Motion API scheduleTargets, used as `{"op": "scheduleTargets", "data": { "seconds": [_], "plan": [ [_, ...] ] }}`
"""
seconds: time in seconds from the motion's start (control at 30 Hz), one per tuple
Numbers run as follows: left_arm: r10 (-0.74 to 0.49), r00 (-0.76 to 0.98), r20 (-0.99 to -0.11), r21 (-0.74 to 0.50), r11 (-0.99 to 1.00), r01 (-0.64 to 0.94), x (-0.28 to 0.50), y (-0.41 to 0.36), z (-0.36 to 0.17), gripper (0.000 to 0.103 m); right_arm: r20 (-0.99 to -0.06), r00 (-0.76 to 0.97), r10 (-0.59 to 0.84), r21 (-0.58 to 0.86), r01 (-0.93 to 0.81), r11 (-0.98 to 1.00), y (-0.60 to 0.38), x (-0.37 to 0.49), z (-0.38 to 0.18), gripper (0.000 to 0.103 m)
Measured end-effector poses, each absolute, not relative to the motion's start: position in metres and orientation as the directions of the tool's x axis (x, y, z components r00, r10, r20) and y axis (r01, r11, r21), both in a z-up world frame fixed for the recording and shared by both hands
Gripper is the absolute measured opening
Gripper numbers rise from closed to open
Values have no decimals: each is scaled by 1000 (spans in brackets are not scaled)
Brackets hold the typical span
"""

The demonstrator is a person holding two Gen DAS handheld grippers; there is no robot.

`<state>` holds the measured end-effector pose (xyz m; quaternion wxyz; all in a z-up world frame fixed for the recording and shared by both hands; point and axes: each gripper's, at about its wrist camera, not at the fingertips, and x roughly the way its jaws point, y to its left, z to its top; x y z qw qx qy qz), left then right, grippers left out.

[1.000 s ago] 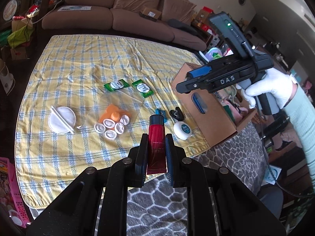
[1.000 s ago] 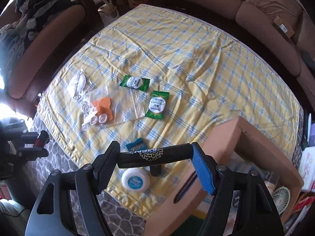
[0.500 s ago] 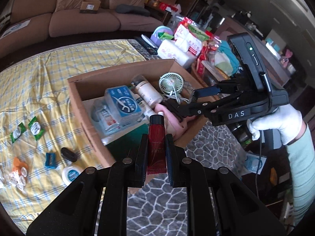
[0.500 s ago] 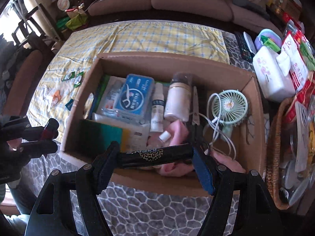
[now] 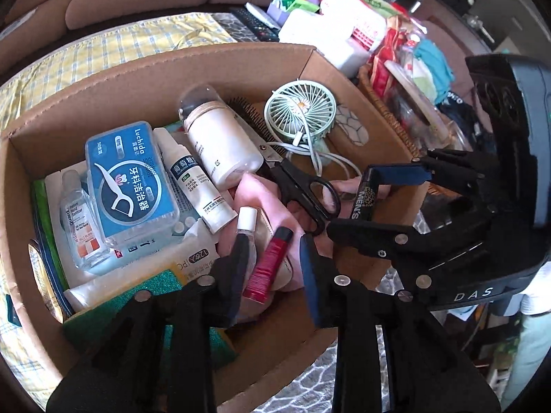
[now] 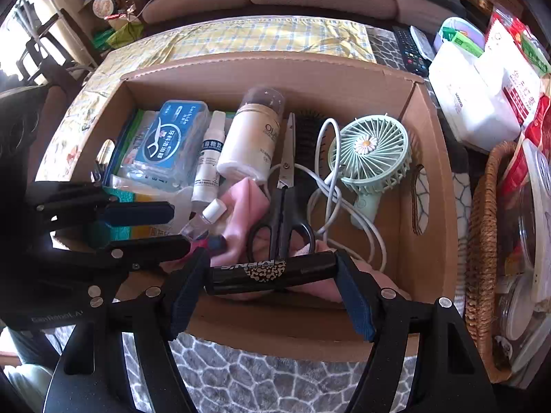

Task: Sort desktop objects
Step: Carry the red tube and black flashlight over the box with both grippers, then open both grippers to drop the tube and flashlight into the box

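We hold two grippers over an open cardboard box [image 5: 206, 69]. The left gripper [image 5: 272, 261] has just been opening its jaws: a red tube [image 5: 268, 265] with a dark cap lies tilted in the gap between them, and neither pad appears to press on it. The tube rests on a pink cloth [image 5: 261, 192] near the box's near wall, with a small clear bottle [image 5: 246, 223] just to its left.

The right gripper [image 6: 272, 272] stands fairly wide, its two blue pads clamped on the ends of a black tube [image 6: 272, 270] printed with a leopard pattern, held crosswise above the pink cloth at the near edge of the box.

Farther in lie black-handled scissors [image 6: 284, 206], a white bottle [image 6: 253, 141], a blue floss-pick case [image 5: 131, 179] at the left, and a green hand fan [image 6: 372, 155] with a white cable at the right. A wicker basket [image 6: 482, 241] stands right of the box.
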<state>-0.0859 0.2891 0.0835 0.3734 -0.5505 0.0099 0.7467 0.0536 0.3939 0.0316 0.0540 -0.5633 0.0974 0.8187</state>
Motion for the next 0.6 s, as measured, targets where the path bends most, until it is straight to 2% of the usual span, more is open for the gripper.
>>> {"op": "scheduleTargets", "data": {
  "seconds": [0.1,0.43,0.5,0.6],
  "plan": [
    [578,-141,-804,-424,-723,-545,-94,272,97,32,-926,-376,-35,103,-164,-981,388,52,36,75],
    [591,-220,-776,-410,-738,-536,-96,215,134,39,-915,-387,-110,150,-76,-986,337,9,30,75],
    [587,-224,-778,-410,-744,-528,-97,206,134,41,-927,-363,-97,132,-70,-989,328,-2,21,75],
    [586,-226,-778,-412,-747,-522,-96,194,134,50,-937,-345,-58,101,-108,-989,326,-7,13,76]
  ]
}}
